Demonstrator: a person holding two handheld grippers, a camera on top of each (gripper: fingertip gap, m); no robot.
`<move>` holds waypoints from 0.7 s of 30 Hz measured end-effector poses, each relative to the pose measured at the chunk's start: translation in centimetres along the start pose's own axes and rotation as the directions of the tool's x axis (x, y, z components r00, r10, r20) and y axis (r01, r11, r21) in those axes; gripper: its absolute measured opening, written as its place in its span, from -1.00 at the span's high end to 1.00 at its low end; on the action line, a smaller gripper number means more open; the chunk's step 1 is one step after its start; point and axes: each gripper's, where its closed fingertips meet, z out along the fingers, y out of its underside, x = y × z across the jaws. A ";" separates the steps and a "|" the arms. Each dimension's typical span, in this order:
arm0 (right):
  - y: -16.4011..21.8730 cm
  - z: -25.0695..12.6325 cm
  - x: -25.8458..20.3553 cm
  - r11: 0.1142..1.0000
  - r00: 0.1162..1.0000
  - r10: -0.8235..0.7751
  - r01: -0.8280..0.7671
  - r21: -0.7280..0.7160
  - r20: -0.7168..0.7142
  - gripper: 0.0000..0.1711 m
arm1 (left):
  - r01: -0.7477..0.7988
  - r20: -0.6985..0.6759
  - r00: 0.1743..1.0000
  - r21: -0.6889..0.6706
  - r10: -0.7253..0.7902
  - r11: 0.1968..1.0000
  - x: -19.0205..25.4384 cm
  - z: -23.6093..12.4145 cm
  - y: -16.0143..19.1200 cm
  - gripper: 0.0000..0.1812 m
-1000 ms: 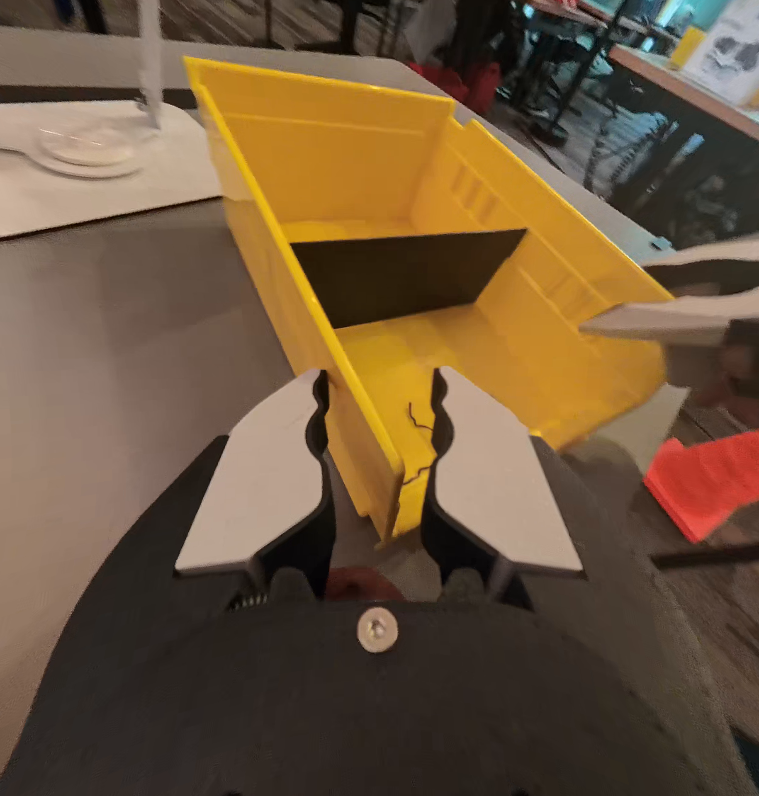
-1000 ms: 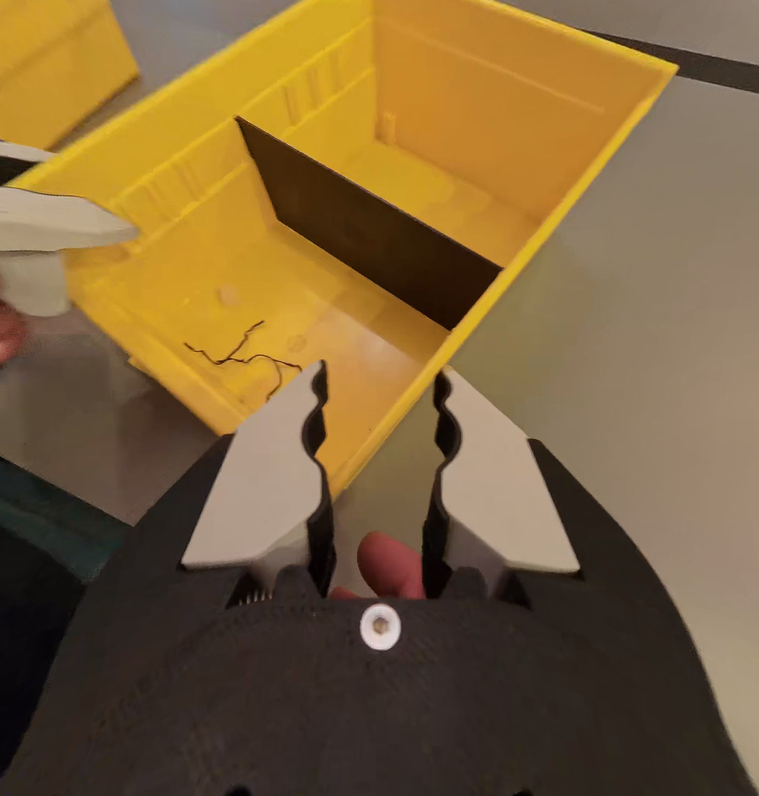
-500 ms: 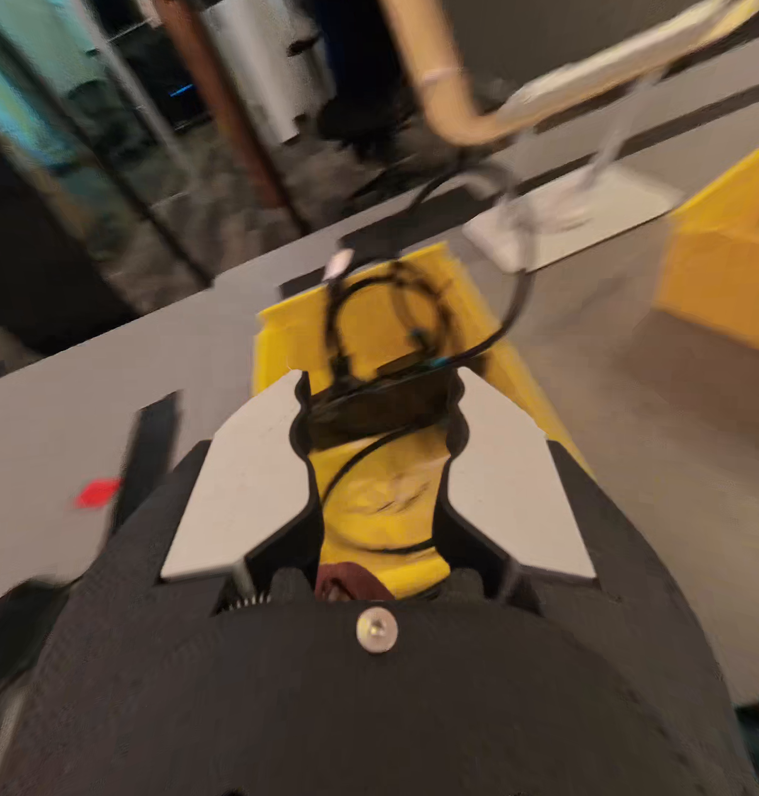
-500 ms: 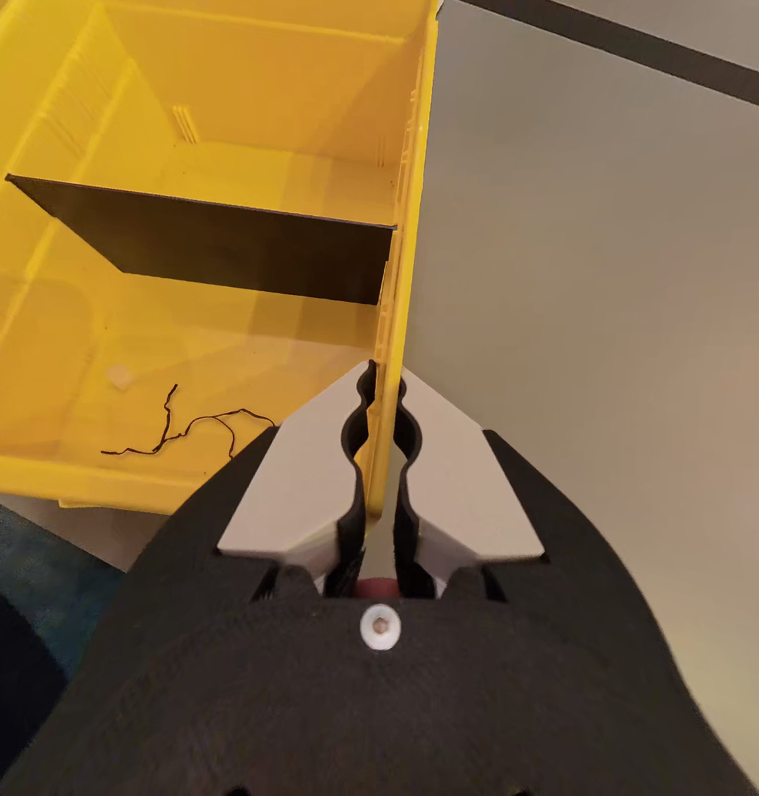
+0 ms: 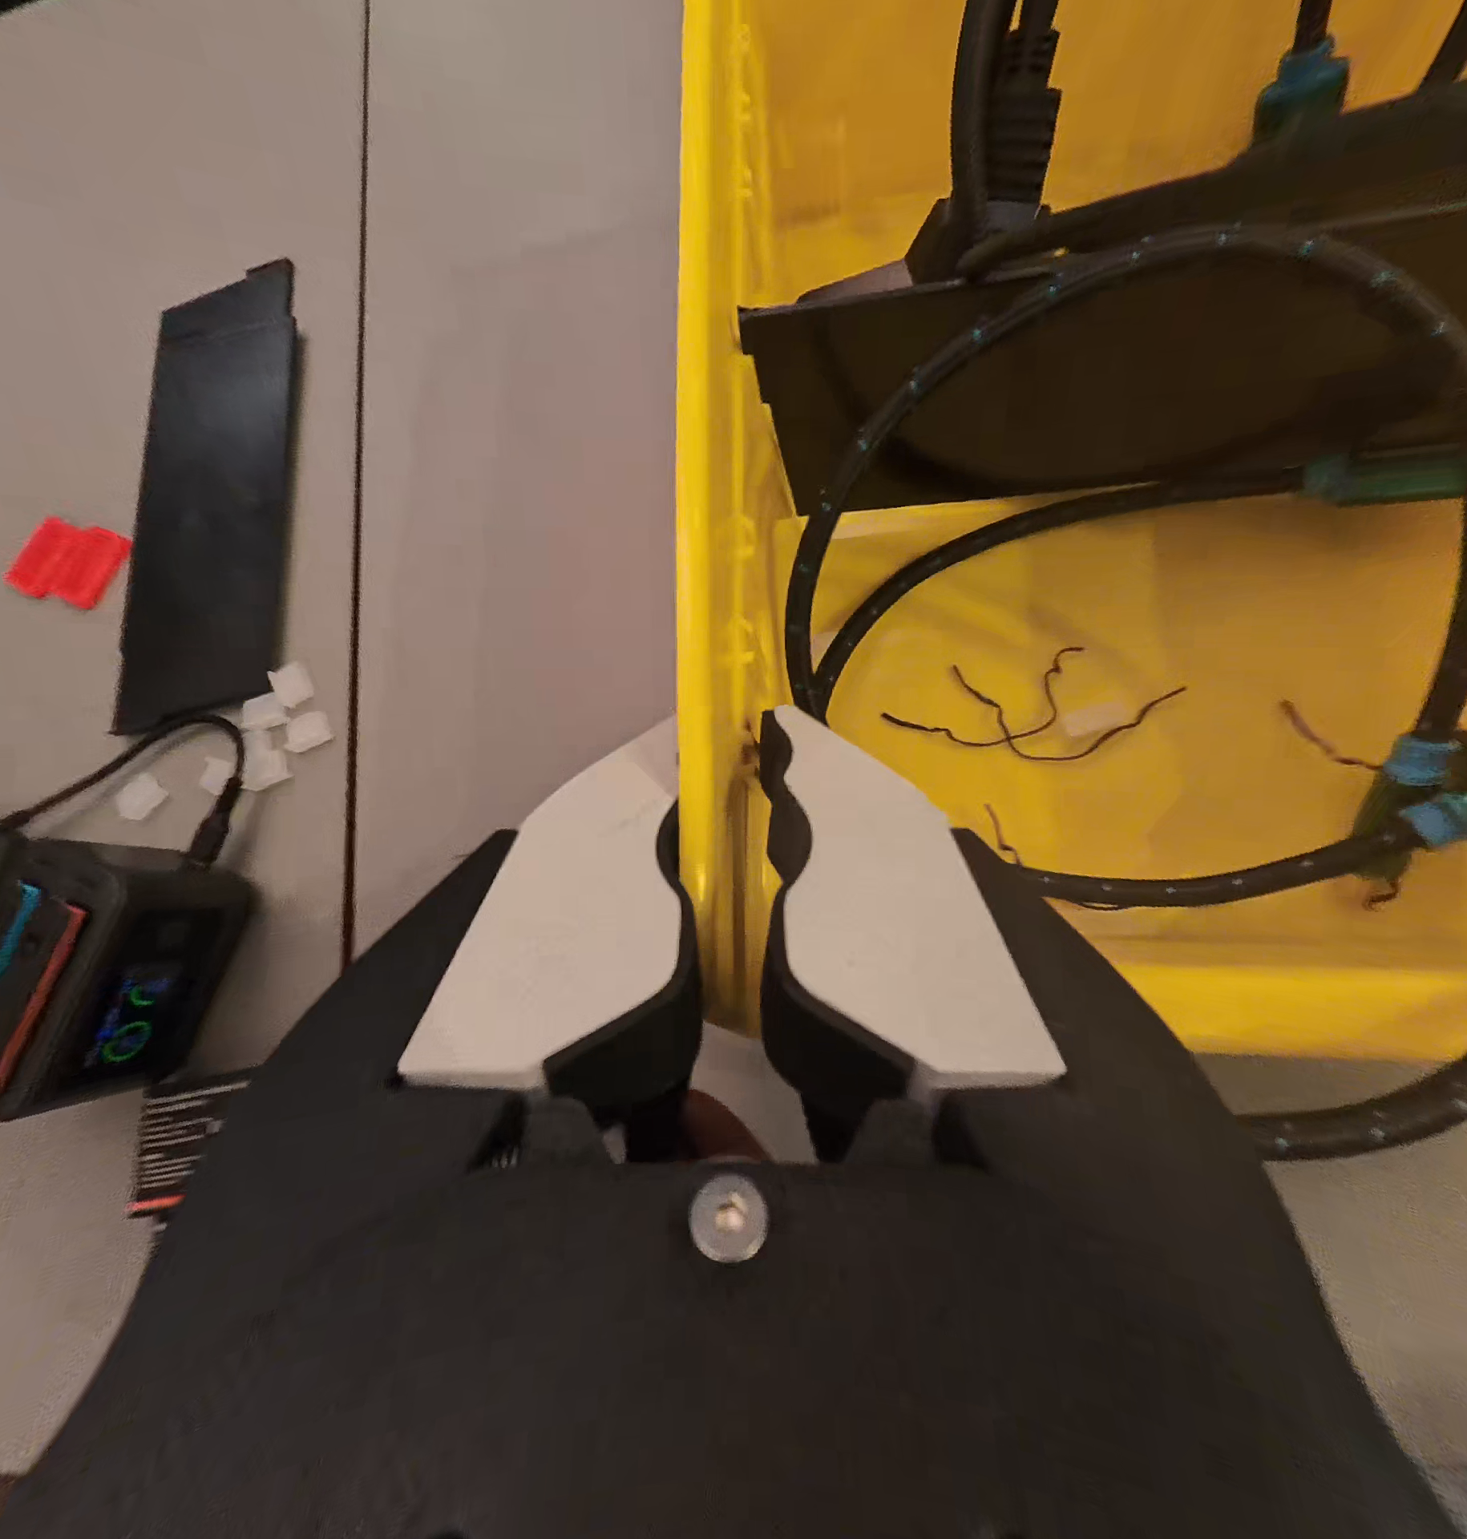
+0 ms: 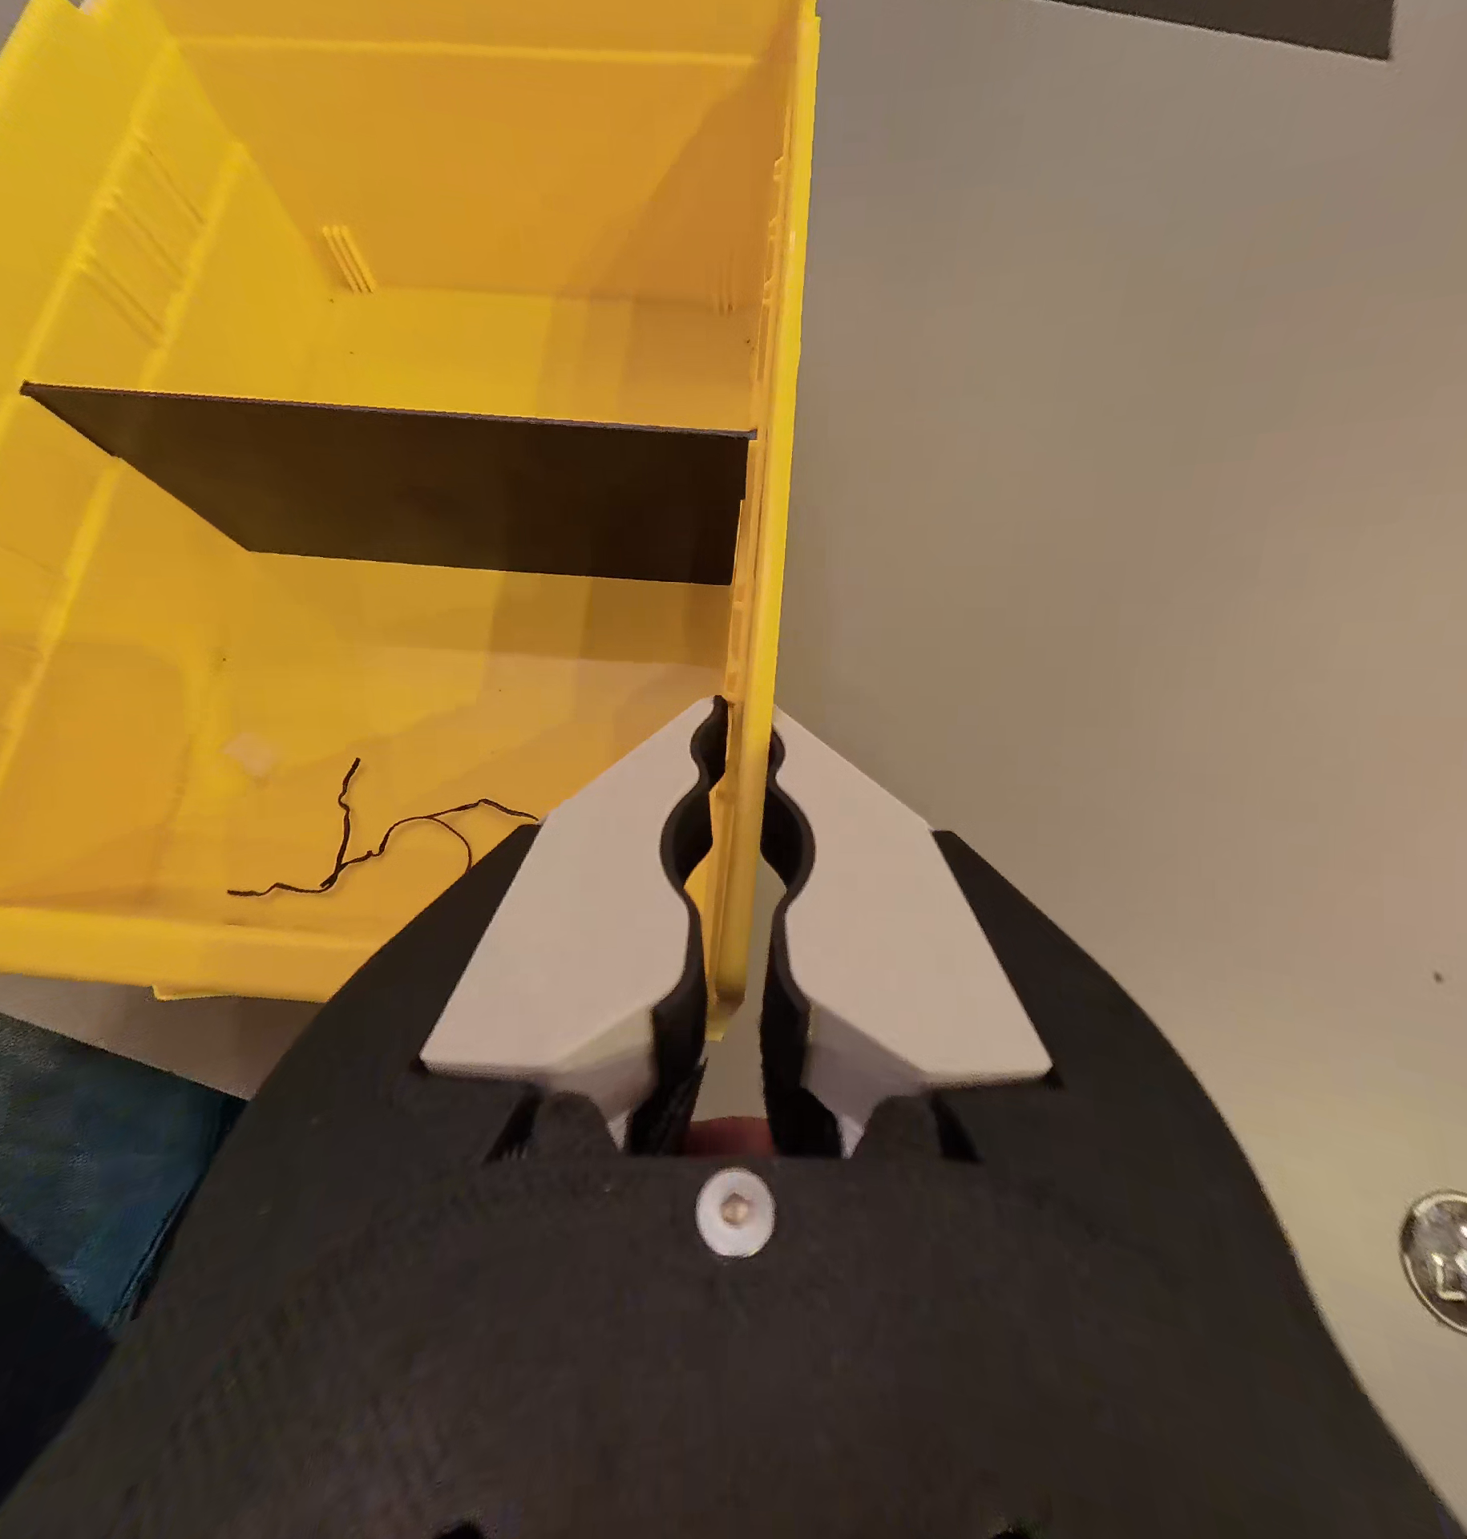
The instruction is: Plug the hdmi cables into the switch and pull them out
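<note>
Grey worktop [image 6: 1130,500] carries 2 yellow plastic bins: right gripper [image 6: 745,724] clamps the cable-free bin's [image 6: 464,166] side wall; left gripper [image 5: 722,749] straddles, barely parted, the wall of the bin [image 5: 1130,983] holding braided black HDMI cables [image 5: 1130,883] plugged into a black switch [image 5: 1130,366].

A grey table [image 5: 505,333] carries a yellow bin [image 5: 701,416]; left of it lie a flat black panel [image 5: 210,500], a red piece [image 5: 68,560], small white clips [image 5: 284,733], and a black device [image 5: 89,966]; another yellow bin [image 6: 784,416] rests there with a silver round piece [image 6: 1459,1274] nearby.
</note>
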 end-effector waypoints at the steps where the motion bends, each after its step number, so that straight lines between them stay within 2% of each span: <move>1: 0.2 -0.2 0.7 1.000 1.000 0.011 -0.011 -0.001 -0.007 0.97 | 0.048 -0.035 0.998 -0.002 -0.048 0.999 0.2 -0.1 0.1 0.92; 2: 0.3 -0.4 1.3 1.000 1.000 0.019 -0.019 -0.002 -0.016 0.97 | 0.086 -0.051 0.995 -0.002 -0.086 0.996 0.1 -0.3 0.2 0.94; 12: 1.5 -1.9 6.9 0.996 0.991 0.092 -0.092 0.013 -0.099 0.97 | 0.128 0.006 0.992 -0.027 -0.128 0.991 -4.9 -3.6 4.8 0.94; 21: 2.9 -3.5 10.3 0.984 0.967 0.175 -0.167 0.057 -0.183 0.97 | 0.046 -0.035 0.998 0.002 -0.046 0.999 -7.3 -4.1 5.9 0.94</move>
